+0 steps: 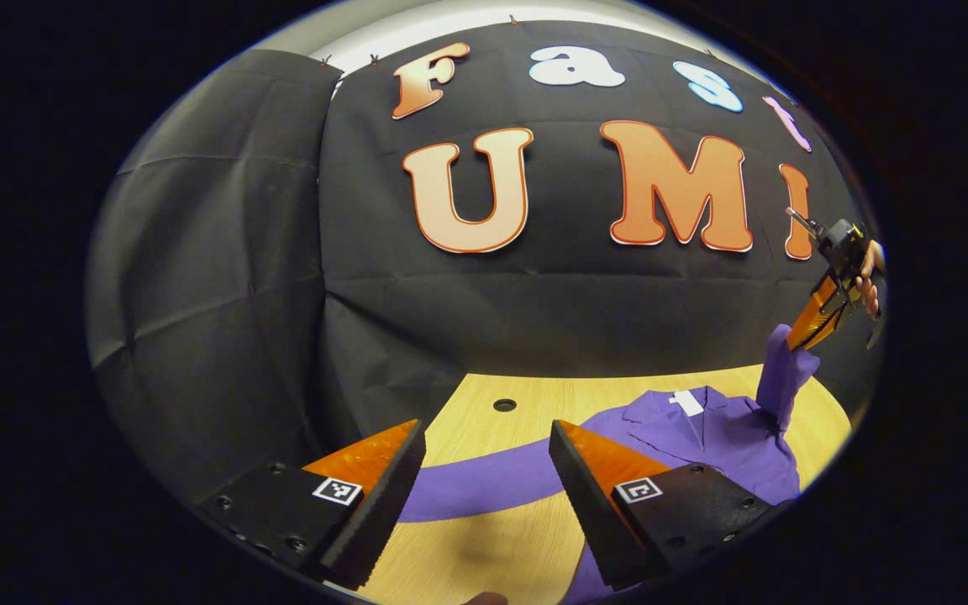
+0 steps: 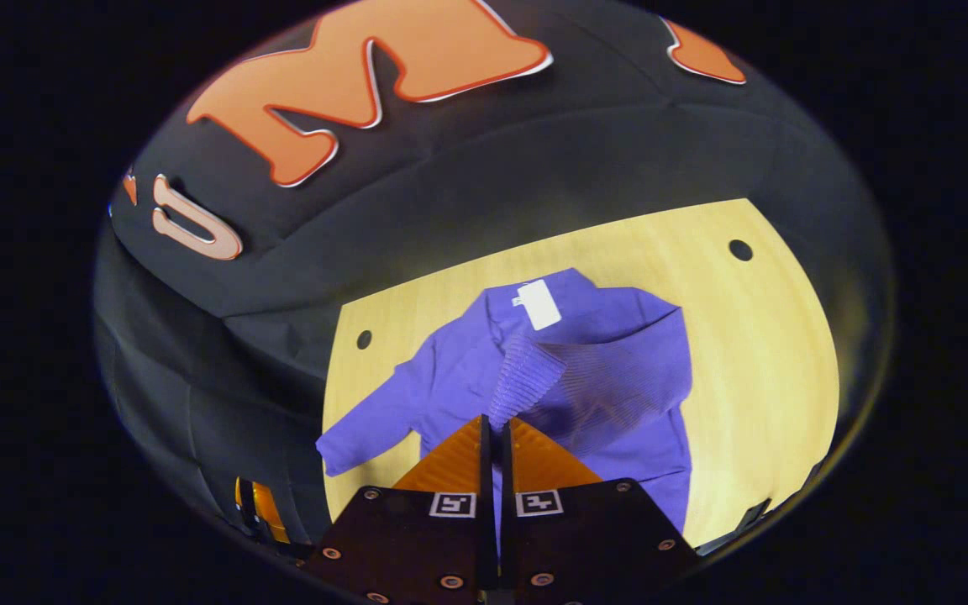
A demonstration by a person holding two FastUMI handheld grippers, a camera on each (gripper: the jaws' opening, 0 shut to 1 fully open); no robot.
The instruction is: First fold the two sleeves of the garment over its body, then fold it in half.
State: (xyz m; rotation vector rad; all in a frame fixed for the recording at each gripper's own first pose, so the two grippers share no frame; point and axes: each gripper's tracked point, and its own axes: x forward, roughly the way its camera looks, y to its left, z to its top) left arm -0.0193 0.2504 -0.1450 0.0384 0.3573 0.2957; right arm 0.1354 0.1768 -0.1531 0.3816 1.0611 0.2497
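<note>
In the left gripper view, your left hand-held gripper point(image 1: 484, 470) hangs just above the light wooden table point(image 1: 484, 395) with its two fingers spread wide and nothing between them. Beyond the gap between the fingers, one long sleeve point(image 1: 484, 487) of the purple knitted garment point(image 1: 702, 437) lies stretched flat across the table, running from the garment's body toward the left. The body lies on the right part of the table, collar toward the black cloth wall point(image 1: 223, 277), with a small white tag point(image 1: 687, 402) at the neck. A round dark hole point(image 1: 504, 405) in the table sits near the wall, left of the collar. At the far right, your right hand-held gripper point(image 1: 803, 340) is raised above the table, a hand point(image 1: 869, 281) around its body, and the garment's other sleeve point(image 1: 782, 378) hangs from its fingertips, drawn up off the table.

In the right gripper view, your right hand-held gripper point(image 2: 492, 428) has its fingers drawn tight together, pinching the ribbed cuff point(image 2: 526, 378) of the lifted sleeve between them. That sleeve drapes from the cuff over the garment's body point(image 2: 610, 395), which lies spread on the table point(image 2: 770, 353) below. The white tag point(image 2: 539, 303) shows at the collar on the wall side. The other sleeve point(image 2: 375, 420) lies flat, pointing out to the left edge of the table. Two round holes point(image 2: 739, 249) pierce the table, one at either side of the garment.
</note>
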